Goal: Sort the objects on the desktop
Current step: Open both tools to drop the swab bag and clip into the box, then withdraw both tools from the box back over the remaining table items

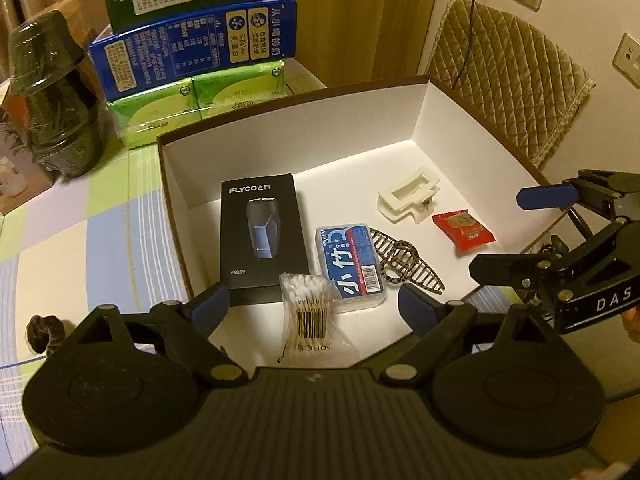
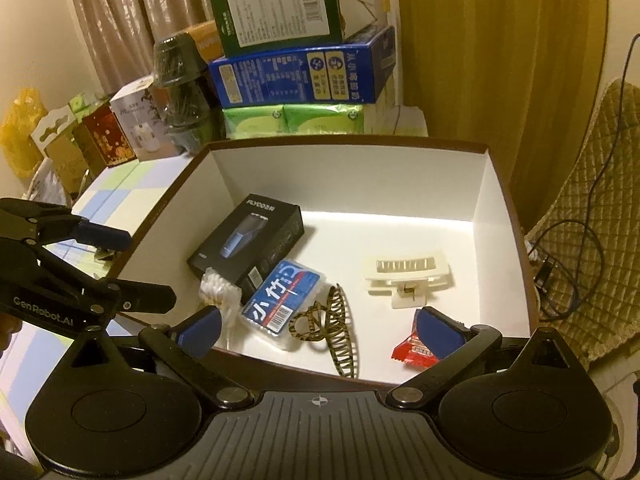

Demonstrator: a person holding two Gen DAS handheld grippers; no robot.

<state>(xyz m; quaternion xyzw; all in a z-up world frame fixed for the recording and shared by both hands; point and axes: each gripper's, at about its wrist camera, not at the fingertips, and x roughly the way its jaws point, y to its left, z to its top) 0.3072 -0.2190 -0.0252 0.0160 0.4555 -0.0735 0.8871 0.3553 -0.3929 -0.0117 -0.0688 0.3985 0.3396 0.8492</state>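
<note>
A white box with a brown rim (image 1: pixel 172 200) (image 2: pixel 500 208) holds a black shaver carton (image 1: pixel 262 236) (image 2: pixel 248 240), a blue floss case (image 1: pixel 352 268) (image 2: pixel 280 300), a leopard hair claw (image 1: pixel 404 264) (image 2: pixel 332 332), a white hair clip (image 1: pixel 408 196) (image 2: pixel 406 272), a red snack packet (image 1: pixel 464 230) (image 2: pixel 408 352) and a cotton swab bag (image 1: pixel 308 312) (image 2: pixel 218 288). My left gripper (image 1: pixel 314 306) (image 2: pixel 140 270) hangs open over the swab bag, pads clear of it. My right gripper (image 2: pixel 318 332) (image 1: pixel 508 236) is open above the box's near edge, its right finger beside the red packet.
Behind the box stand stacked cartons (image 1: pixel 192 48) on green tissue packs (image 1: pixel 200 104), beside a dark wrapped stack of pots (image 1: pixel 52 100). A brown hair tie (image 1: pixel 42 332) lies on the checked tablecloth at left. A quilted chair back (image 1: pixel 508 76) with a cable stands at right.
</note>
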